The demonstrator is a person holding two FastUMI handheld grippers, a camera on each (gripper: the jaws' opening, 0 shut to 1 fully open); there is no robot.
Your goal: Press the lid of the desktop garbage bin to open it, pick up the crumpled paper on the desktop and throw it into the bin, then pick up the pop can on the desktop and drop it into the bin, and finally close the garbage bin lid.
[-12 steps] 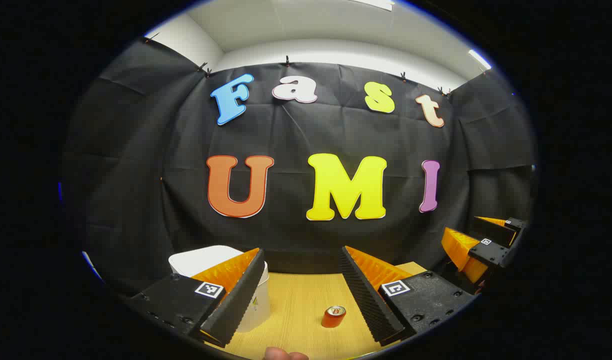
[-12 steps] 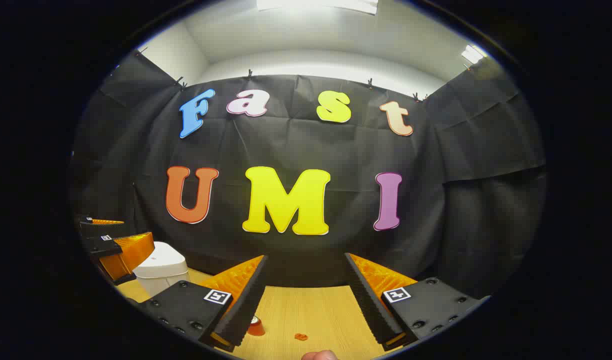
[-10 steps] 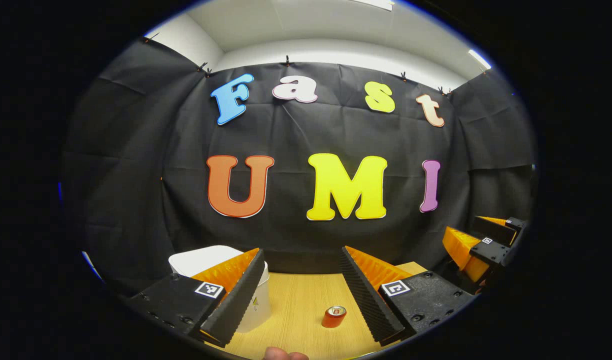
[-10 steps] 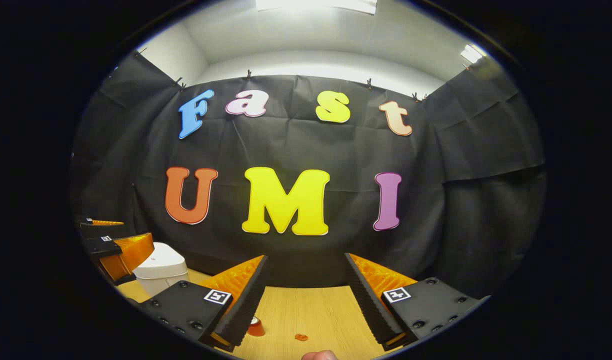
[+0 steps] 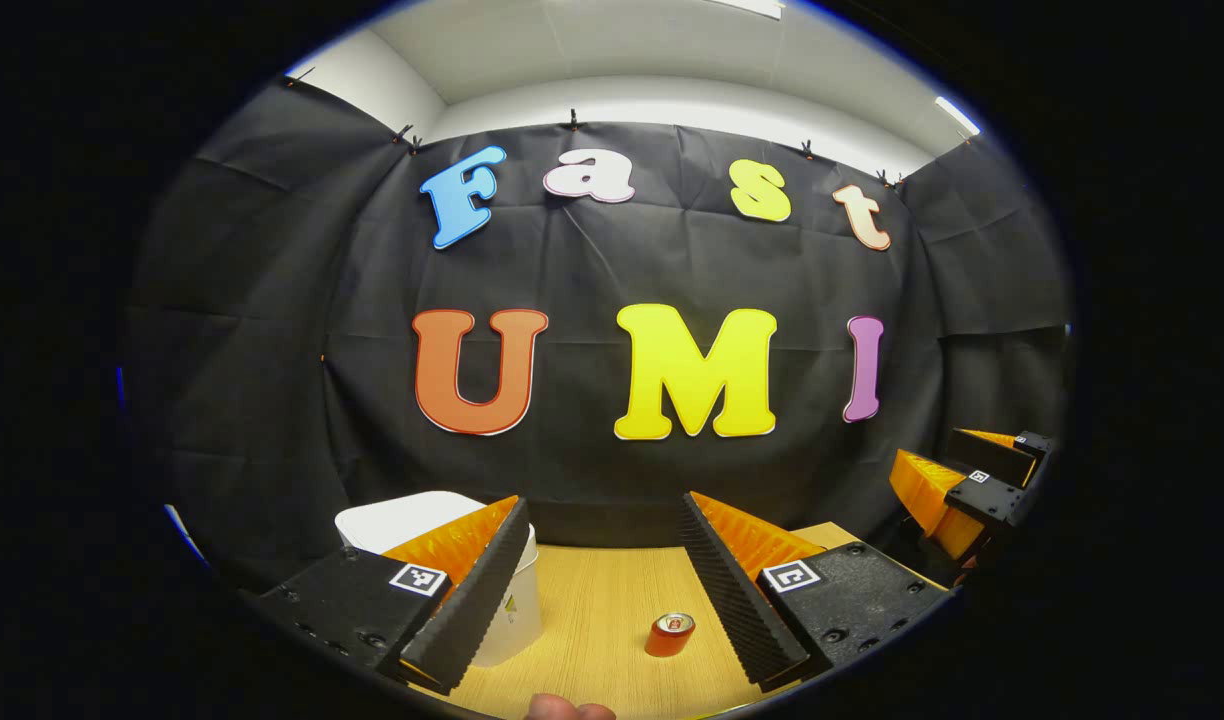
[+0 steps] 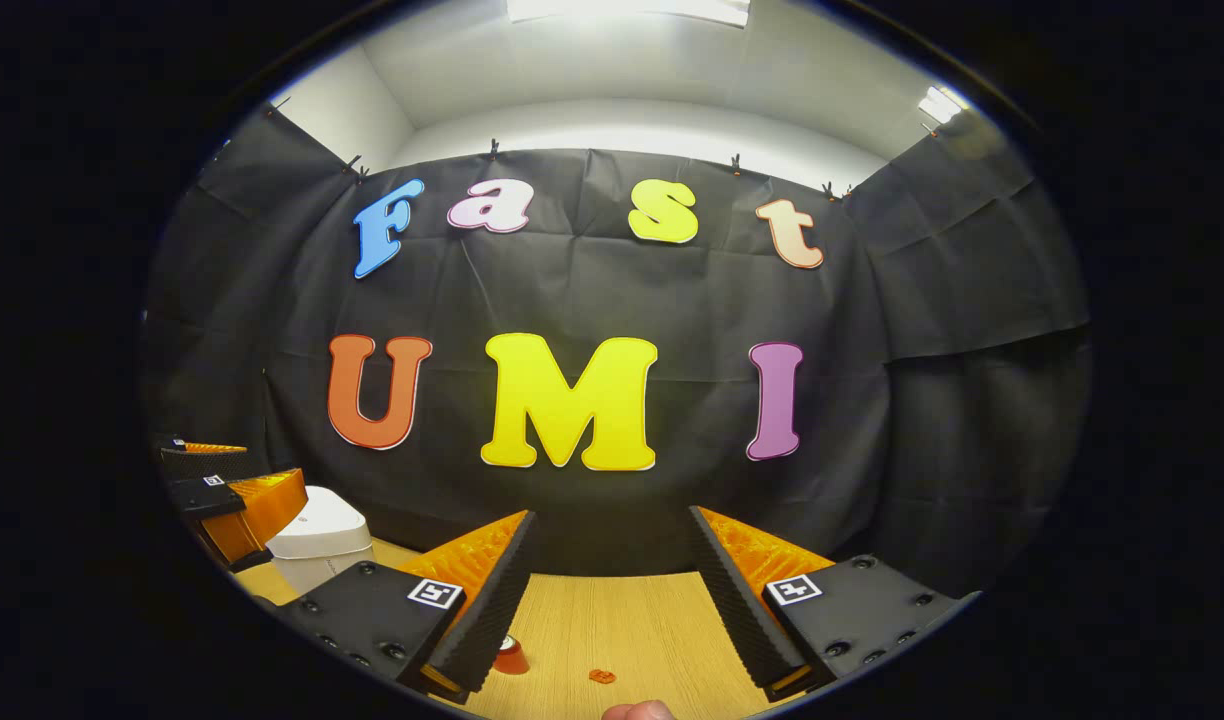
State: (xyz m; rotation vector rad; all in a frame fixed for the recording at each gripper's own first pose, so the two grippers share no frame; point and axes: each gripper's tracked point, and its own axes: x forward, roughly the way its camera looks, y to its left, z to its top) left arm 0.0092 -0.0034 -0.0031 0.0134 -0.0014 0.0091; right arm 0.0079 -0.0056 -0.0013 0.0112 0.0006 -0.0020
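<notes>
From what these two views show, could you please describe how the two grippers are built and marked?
Both the left gripper and the right gripper have two long wedge-shaped fingers with ribbed faces, mounted on black blocks with screws. Each block carries a small square black-and-white marker.

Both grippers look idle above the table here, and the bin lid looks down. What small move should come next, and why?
Probably lower the left gripper toward the bin to press its lid. The lid looks closed, the bin sits just behind that gripper's left finger, both grippers are open and hold nothing, and the can stands untouched on the table. The right gripper is farther from the bin.
</notes>
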